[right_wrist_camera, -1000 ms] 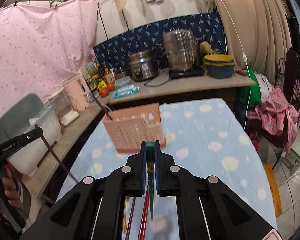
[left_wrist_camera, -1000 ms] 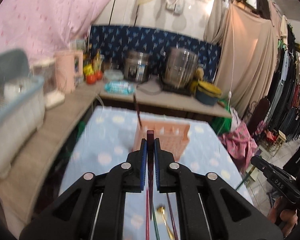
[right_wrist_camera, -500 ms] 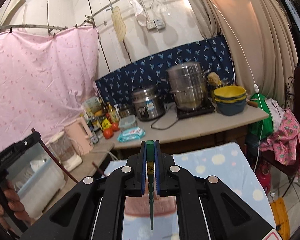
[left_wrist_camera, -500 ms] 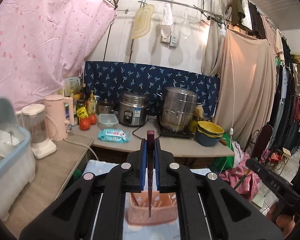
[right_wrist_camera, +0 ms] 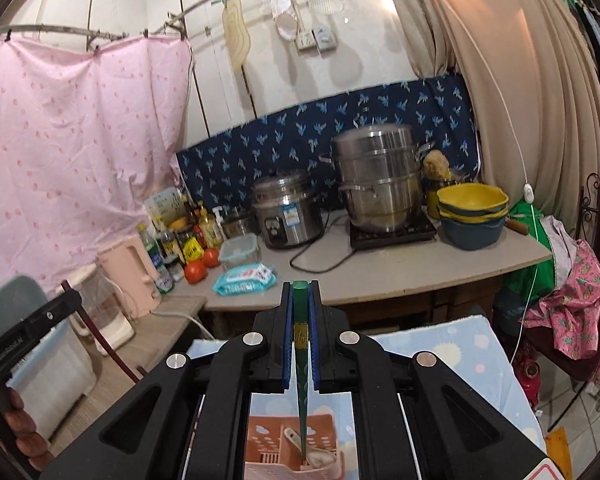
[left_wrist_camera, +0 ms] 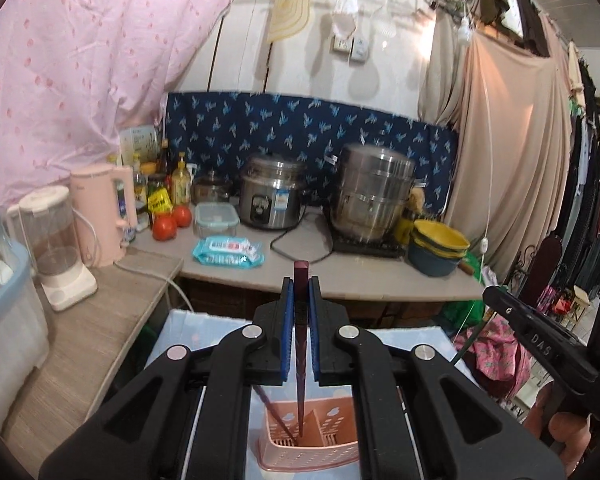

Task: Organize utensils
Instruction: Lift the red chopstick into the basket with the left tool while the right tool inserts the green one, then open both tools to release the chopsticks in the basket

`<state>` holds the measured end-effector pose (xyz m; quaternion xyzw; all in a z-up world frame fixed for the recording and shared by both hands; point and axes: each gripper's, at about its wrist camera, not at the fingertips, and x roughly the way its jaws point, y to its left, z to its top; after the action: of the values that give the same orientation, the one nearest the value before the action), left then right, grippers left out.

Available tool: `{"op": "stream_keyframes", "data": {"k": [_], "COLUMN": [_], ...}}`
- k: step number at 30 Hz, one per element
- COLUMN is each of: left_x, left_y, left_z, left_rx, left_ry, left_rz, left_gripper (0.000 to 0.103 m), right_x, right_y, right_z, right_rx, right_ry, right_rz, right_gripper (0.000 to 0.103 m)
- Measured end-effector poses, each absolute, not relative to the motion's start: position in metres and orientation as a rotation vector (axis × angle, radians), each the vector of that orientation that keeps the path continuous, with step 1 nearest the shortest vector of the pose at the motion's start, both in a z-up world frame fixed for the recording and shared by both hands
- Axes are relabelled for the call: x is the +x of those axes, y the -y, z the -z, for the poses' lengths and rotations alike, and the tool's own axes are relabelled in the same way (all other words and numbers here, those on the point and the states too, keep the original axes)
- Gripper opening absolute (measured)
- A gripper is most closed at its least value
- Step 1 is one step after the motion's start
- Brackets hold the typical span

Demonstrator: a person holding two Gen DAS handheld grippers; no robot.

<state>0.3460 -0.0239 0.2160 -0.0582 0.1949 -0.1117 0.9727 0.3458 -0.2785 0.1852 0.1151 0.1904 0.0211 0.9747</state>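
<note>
While its jaws pinch a dark red chopstick (left_wrist_camera: pixel 300 364), the left gripper (left_wrist_camera: pixel 300 300) holds it tip-down over the pink utensil basket (left_wrist_camera: pixel 312 446). The right gripper (right_wrist_camera: pixel 300 304) likewise clamps a green chopstick (right_wrist_camera: pixel 301 368) above that basket, which sits on the blue dotted tablecloth (right_wrist_camera: pixel 472 352).

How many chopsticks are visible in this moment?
3: a maroon one in the left claw, a green one in the right claw, another maroon one leaning in the basket. More may be hidden.

Both wrist views toward shared counter (left_wrist_camera: pixel 340 276)
</note>
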Motion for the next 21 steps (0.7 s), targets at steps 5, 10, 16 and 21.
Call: {"op": "stream_keyframes", "data": {"k": [5, 10, 16, 21], "left_x": [0.362, 0.370, 0.374, 0.355], "left_y": [0.024, 0.022, 0.019, 0.010], "left_z": [-0.188, -0.172, -0.160, -0.169], "left_rx": [-0.120, -0.125, -0.139, -0.142], "left_ry": [-0.457, -0.495, -0.529, -0.477], "left_rz": [0.214, 0.201, 0.185, 0.129], "left_gripper": [0.007, 0.007, 0.027, 0.067], "right_x": [0.361, 0.370, 0.367, 0.343], "right_y": [0.283, 0.285, 0.290, 0.298], "right_z": [-0.153, -0.137, -0.127, -0.139], "right_rx": [0.249, 0.240, 0.241, 0.260], "right_ry": [-0.458, -0.494, -0.496, -0.436], "right_rz": [-0.028, -0.012, 0.028, 0.057], "right_gripper": [0.007, 0.007, 0.012, 0.047]}}
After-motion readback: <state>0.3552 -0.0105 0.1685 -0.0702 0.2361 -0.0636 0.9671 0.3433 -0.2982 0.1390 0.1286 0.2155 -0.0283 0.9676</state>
